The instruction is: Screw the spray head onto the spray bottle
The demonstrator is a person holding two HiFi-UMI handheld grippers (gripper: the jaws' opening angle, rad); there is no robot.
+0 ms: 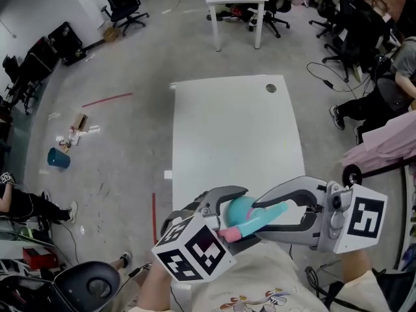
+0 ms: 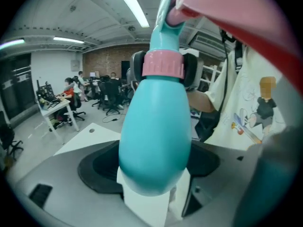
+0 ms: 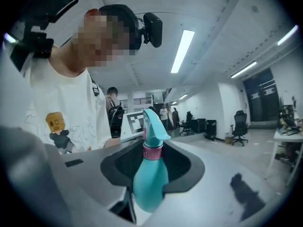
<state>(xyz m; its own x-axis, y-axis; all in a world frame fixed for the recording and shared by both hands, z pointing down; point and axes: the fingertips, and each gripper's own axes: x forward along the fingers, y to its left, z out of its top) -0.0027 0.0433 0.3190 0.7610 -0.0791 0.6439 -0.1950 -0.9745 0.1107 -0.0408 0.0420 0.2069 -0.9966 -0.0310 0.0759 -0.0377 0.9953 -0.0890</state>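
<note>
left gripper (image 1: 227,216) jaws clamp spray bottle (image 2: 154,136) belly, right gripper (image 1: 260,216) jaws pinch spray head (image 3: 152,122) collar (image 2: 163,64). Likely light, slick plastic; squeeze gently.

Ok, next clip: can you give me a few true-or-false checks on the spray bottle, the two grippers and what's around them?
1. The spray head sits on the neck of the bottle. True.
2. The bottle stands on the white table. False: the left gripper and the right gripper hold it in the air.
3. The collar under the spray head is pink. True.
4. The left gripper is empty. False: its jaws are closed on the bottle's body.
5. A blue cup stands on the table. False: it lies on the floor, left of the table.
</note>
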